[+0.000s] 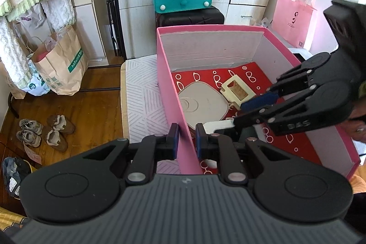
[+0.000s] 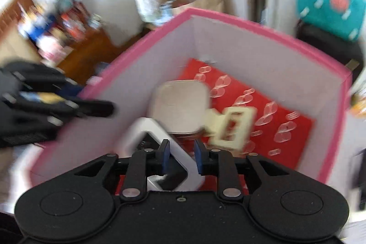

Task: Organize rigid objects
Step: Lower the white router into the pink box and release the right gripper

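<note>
Box (image 1: 173, 93), pink, sits on striped mat (image 1: 141, 102); my L gripper (image 1: 186, 141) pinches its near wall, prob. to steady it; R gripper (image 2: 181, 152) straddles white frame (image 2: 180, 164) low inside, jaws look slack; bag (image 1: 61, 63) reads "no twind"; R gripper casing "DAS".

Blurred view, right gripper (image 2: 181, 158) fingers astride a white frame (image 2: 180, 159), inside pink box (image 2: 251, 24), red lining (image 2: 286, 111).

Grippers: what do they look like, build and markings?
Both match: the left gripper and right gripper have matte black bodies, ribbed top plates, two round hubs, black linkage arms with silver pivot pins, and blue pads on their fingers. No cables visible.
</note>
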### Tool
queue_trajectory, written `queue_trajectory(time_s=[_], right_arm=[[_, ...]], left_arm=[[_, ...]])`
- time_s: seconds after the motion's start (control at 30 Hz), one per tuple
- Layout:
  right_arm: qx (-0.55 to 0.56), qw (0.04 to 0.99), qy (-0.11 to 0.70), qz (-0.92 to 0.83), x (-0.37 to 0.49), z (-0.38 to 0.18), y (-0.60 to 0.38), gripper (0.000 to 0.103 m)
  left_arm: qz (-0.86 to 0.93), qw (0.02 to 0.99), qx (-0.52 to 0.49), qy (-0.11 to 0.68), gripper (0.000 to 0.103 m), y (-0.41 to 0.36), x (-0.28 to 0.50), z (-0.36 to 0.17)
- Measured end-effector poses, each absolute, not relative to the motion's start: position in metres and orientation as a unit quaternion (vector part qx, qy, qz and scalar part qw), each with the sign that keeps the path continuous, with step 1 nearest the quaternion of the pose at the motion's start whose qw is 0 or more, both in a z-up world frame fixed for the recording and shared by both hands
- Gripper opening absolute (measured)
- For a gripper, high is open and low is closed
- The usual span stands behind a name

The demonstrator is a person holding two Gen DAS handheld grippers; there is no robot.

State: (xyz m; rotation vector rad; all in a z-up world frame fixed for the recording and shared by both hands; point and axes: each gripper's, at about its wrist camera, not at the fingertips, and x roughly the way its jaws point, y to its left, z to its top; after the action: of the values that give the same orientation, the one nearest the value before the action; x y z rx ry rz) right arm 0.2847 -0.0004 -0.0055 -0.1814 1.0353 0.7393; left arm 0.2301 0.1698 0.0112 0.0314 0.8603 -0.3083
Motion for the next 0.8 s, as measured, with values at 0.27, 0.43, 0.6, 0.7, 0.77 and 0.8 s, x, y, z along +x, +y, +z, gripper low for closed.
queue_trajectory(time_s=[0.27,0.43,0.6,0.7,0.77,0.8], right_arm=[[-0.071,0.85,0.398,0.337,0.257,0.04,-0.047,0.04],[-0.033,0.89,0.344,0.297,0.229,0.057,-0.102,0.05],[-0.058,0.905,0.346,0.241,0.202,0.049,-0.147,0.056],[-0.072,0.902,0.36,0.228,0.183,0.035,-0.167,0.056],[-0.07,0.899,0.365,0.233,0.173,0.026,-0.177,0.056],[-0.067,0.898,0.365,0.236,0.169,0.021,-0.182,0.056]], left_arm=[[-0.147,0.898,0.009,0.414,0.014,0.17,0.229,0.012],[-0.145,0.9,0.005,0.411,0.014,0.17,0.227,0.012],[-0.139,0.904,0.018,0.403,0.014,0.165,0.223,0.013],[-0.133,0.905,0.027,0.402,0.014,0.163,0.222,0.013],[-0.13,0.906,0.027,0.403,0.013,0.164,0.222,0.012],[-0.128,0.907,0.03,0.401,0.012,0.163,0.221,0.012]])
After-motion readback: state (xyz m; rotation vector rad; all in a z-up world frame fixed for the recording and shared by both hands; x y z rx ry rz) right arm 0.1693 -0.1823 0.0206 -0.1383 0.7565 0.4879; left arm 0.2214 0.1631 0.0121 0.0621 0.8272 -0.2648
